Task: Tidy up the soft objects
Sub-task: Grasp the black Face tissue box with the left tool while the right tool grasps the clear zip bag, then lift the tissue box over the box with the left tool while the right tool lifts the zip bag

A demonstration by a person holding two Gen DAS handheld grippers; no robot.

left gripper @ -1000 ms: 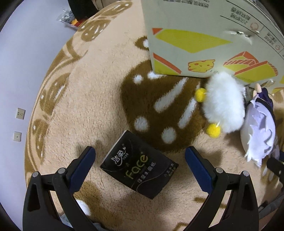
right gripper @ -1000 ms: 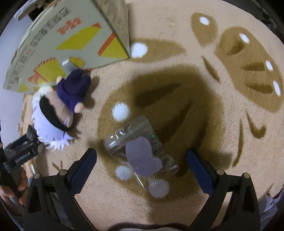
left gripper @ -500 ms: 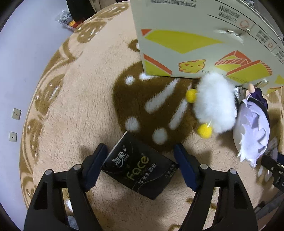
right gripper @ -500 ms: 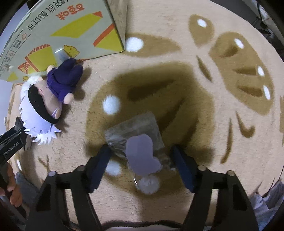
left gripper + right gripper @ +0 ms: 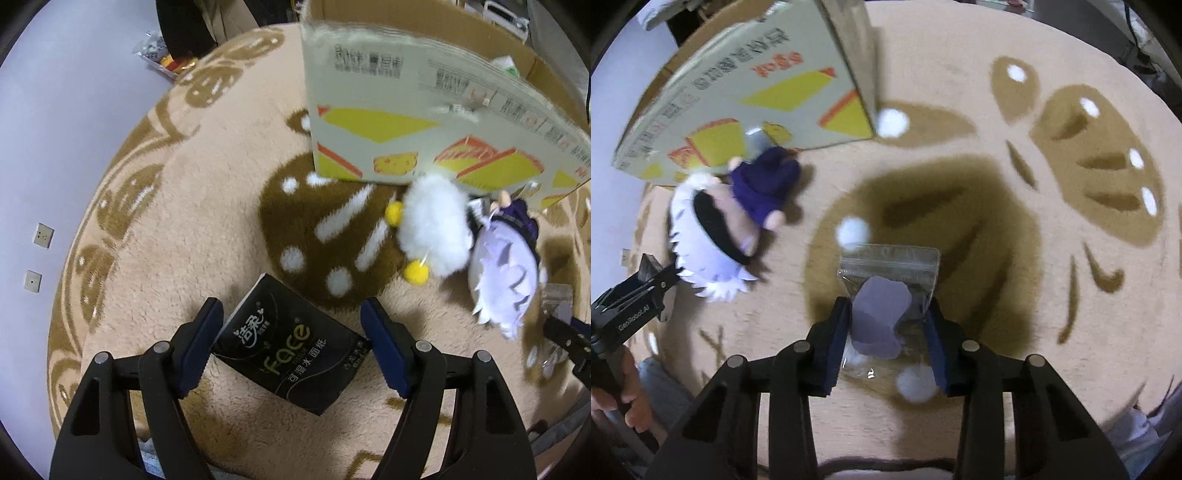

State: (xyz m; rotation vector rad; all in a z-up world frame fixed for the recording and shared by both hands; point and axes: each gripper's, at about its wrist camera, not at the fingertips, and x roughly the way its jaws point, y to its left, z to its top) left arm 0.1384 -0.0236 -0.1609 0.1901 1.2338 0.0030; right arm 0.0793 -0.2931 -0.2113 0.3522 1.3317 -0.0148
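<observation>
tissue pack (image 5: 291, 345) sits pinched in my left claw (image 5: 291, 347), zip bag (image 5: 890, 306) pinched in my right claw (image 5: 888, 343), so next i'd lift both toward the cardboard box (image 5: 417, 122) ahead.

This is a room in a home, seen at floor level. A round, fluffy rug (image 5: 192, 229) with brown cartoon patterns covers the floor and runs to a pale wall (image 5: 55, 110) with two wall sockets (image 5: 43, 235). A printed cardboard box (image 5: 424, 122) stands open on the rug, plush toys (image 5: 436, 225) lie against its side, and snack packets (image 5: 162, 61) sit off the rug's far edge.
</observation>
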